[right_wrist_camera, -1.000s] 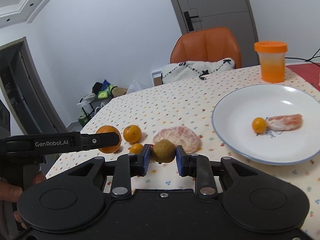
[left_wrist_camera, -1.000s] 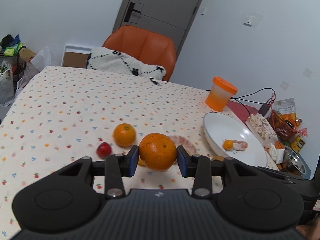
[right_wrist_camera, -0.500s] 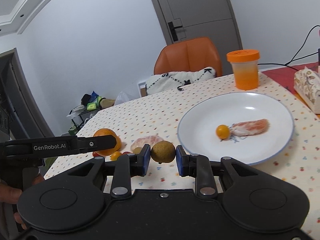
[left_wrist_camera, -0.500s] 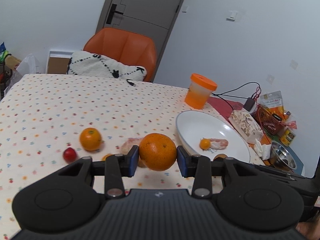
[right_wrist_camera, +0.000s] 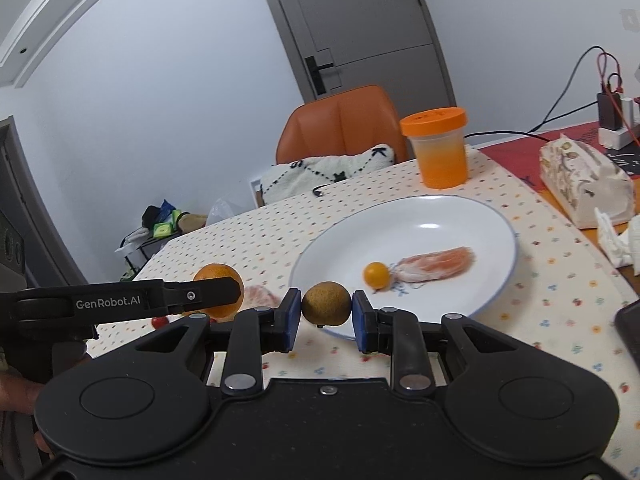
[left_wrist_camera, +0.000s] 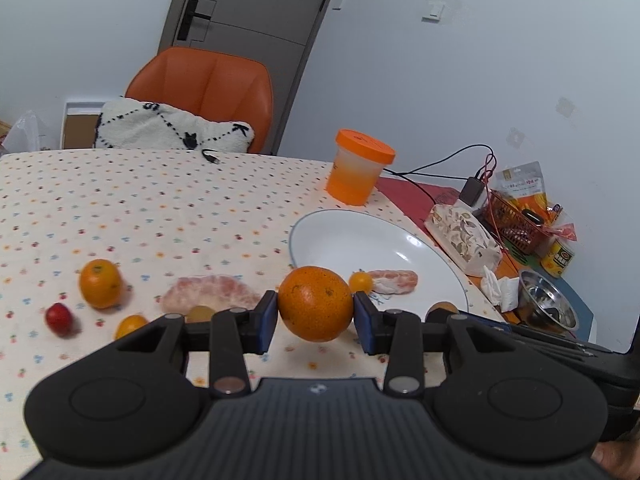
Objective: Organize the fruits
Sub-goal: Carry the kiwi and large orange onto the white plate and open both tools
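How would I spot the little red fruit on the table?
Start at the white plate on the dotted tablecloth and look far left, past the peeled segments. Beside the small orange lies the red fruit, the only red one there.

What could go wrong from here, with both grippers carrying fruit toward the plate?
1. The left gripper and right gripper are close together near the plate; they could collide if both go in at once.
2. The large orange and the brownish fruit are round and pinched only at their sides; either might slip, or roll off the shallow plate on release.
3. A drop could knock the small yellow fruit or peeled segment.
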A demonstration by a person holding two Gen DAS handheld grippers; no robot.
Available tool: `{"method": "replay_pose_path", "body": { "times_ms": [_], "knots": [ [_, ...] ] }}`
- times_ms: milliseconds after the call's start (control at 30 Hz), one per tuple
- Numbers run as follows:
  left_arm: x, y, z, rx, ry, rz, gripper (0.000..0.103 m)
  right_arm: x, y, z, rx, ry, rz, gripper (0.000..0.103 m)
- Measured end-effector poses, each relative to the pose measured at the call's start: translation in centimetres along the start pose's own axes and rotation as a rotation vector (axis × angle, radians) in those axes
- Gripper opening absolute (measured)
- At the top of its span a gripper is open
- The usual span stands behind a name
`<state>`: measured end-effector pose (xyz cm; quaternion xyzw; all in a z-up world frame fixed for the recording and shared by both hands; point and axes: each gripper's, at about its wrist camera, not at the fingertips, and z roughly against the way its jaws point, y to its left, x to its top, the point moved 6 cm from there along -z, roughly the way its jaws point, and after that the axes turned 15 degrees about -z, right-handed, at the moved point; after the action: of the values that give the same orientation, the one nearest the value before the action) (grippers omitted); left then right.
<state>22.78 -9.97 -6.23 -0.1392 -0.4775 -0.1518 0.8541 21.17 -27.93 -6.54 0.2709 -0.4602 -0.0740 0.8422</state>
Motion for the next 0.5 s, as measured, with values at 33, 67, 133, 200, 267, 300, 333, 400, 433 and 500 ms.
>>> {"method": "replay_pose_path", "body": {
  "times_ms": [33, 67, 133, 200, 267, 300, 333, 400, 433, 500],
  "knots": [
    [0.1, -0.2, -0.3, -0.002, 0.003, -0.002, 0.039, 0.2, -0.4, 0.1, -0.003, -0.002, -0.005, 0.026],
    [0.1, -0.5, -0.5, -0.003, 0.005, -0.003, 0.039, 0.3, -0.7, 0.1, -0.007, -0.004, -0.009, 0.026],
    [0.2, -1.0, -1.1, -0.008, 0.009, -0.010, 0.039, 0.5, -1.4, 0.3, -0.012, -0.008, -0.019, 0.026],
    [0.4, -1.5, -1.5, -0.012, 0.013, -0.015, 0.039, 0.7, -2.0, 0.3, -0.017, -0.011, -0.027, 0.026],
    [0.5, -1.9, -2.0, -0.019, 0.015, -0.016, 0.039, 0.9, -2.6, 0.4, -0.021, -0.012, -0.032, 0.026],
    [0.5, -2.1, -2.3, -0.021, 0.017, -0.016, 0.039, 0.9, -2.9, 0.4, -0.025, -0.012, -0.034, 0.026],
    [0.5, -2.3, -2.6, -0.022, 0.020, -0.017, 0.039, 1.0, -3.2, 0.4, -0.029, -0.013, -0.036, 0.026],
    [0.6, -2.7, -3.2, -0.024, 0.027, -0.016, 0.039, 1.2, -3.8, 0.5, -0.035, -0.017, -0.040, 0.026],
    [0.5, -2.8, -3.5, -0.026, 0.031, -0.016, 0.039, 1.3, -4.1, 0.6, -0.037, -0.018, -0.043, 0.026],
    [0.5, -3.2, -4.0, -0.028, 0.039, -0.020, 0.039, 1.4, -4.6, 0.5, -0.041, -0.020, -0.051, 0.026]
  ]
}}
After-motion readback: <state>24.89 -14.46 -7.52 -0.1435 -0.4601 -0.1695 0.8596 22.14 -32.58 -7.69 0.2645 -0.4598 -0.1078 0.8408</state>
